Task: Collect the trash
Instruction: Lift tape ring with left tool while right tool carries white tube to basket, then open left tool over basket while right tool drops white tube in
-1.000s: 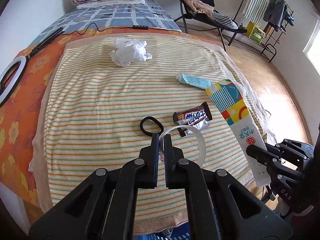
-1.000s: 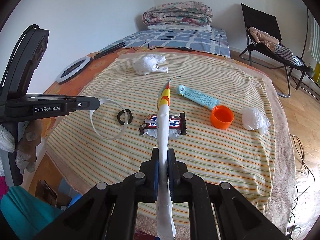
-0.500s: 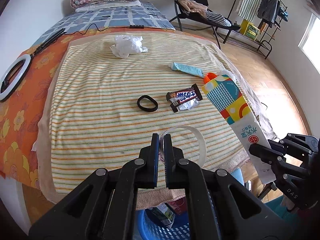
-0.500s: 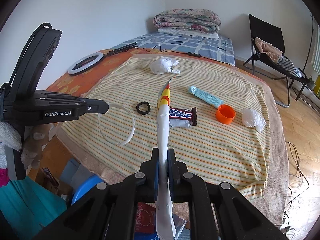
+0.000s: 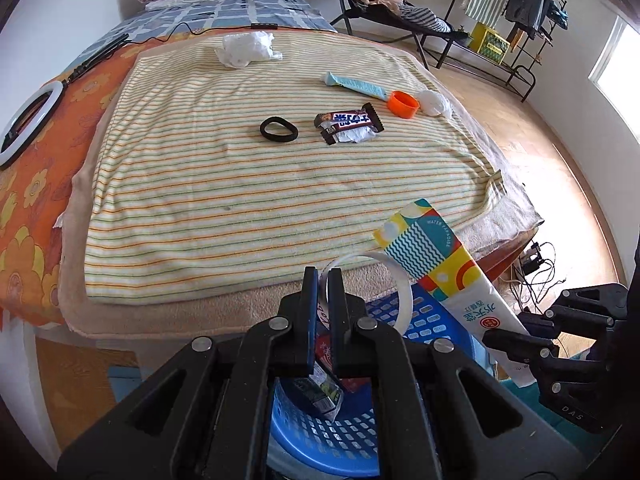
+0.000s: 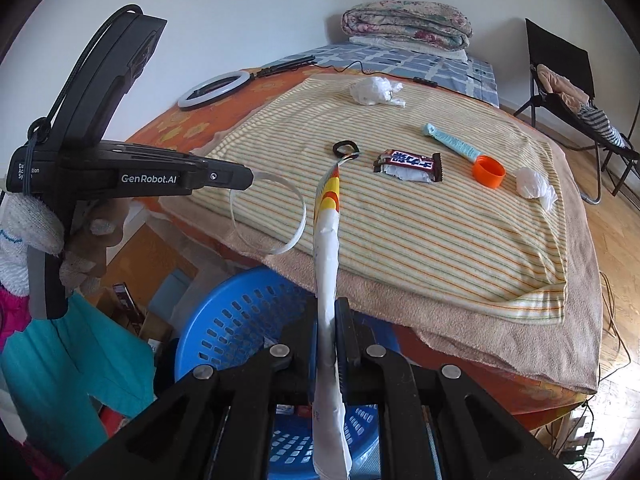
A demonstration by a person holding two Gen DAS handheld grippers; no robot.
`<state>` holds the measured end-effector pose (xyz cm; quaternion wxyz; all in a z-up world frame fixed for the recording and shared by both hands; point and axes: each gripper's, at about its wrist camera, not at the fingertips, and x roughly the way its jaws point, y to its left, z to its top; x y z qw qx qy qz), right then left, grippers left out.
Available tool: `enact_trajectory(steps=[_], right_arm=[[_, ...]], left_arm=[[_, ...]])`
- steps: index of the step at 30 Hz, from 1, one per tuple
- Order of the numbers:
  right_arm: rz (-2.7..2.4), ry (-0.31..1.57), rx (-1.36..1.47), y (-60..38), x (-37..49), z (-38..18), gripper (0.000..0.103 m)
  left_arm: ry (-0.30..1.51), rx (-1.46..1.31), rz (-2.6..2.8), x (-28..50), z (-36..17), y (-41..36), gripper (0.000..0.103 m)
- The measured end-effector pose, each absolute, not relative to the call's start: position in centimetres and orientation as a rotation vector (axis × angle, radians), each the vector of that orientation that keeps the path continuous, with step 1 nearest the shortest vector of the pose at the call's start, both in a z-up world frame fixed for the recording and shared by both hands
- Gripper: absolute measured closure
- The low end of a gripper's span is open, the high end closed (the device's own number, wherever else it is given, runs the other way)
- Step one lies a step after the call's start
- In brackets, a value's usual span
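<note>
A curled white plastic strip (image 5: 394, 284) is pinched by the left claw (image 5: 323, 280), whose two fingers are pressed together on one end of the loop. The strip is held in the air just past the near edge of the table (image 5: 168, 304), above the blue perforated basket (image 5: 320, 436) that stands on the floor below. Crumpled wrappers (image 5: 320, 392) are seen lying inside the basket.

A flattened, colourfully printed carton (image 6: 326, 248) is clamped edge-on by the right claw (image 6: 328, 320), its fingers closed on the white lower part. The carton is held upright over the basket (image 6: 224, 320), beside the strip (image 6: 294, 220). In the left wrist view the carton (image 5: 448, 276) is seen leaning up and to the left from the right claw (image 5: 516, 350).

On the striped cloth (image 5: 240, 168) covering the table, several items are left: a black hair tie (image 5: 279, 130), a chocolate bar wrapper (image 5: 348, 124), an orange cap (image 5: 403, 105), a light blue tube (image 5: 354, 85), a small white wad (image 5: 433, 102) just beside the cap, and a larger crumpled white bag (image 5: 246, 49) near the far edge. A ring light (image 5: 24, 124) is seen lying on the orange floral cover to the left.
</note>
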<state>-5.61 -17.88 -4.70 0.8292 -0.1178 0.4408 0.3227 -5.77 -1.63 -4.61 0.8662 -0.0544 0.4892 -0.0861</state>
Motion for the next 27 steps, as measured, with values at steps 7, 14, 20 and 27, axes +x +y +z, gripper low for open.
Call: enact_trajectory(steps=[7, 14, 20, 27], right_arm=[[0.735, 1.014, -0.267, -18.0, -8.6, -7.6, 0.097], [0.729, 1.097, -0.236, -18.8, -9.4, -10.3, 0.097], [0.725, 1.14, -0.253, -18.6, -9.9, -12.1, 0.097], [0.707, 1.178, -0.241, -19.2, -9.5, -13.2, 0.097]], left_arm=[[1.083, -0.089, -0.185, -8.0, -7.5, -2.6, 0.101], [1.151, -0.066, -0.183, -9.1, -10.6, -3.2, 0.101], [1.201, -0.062, -0.174, -9.2, -12.5, -3.4, 0.101], [1.236, -0.053, -0.168, -9.3, -14.0, -3.6, 0.101]])
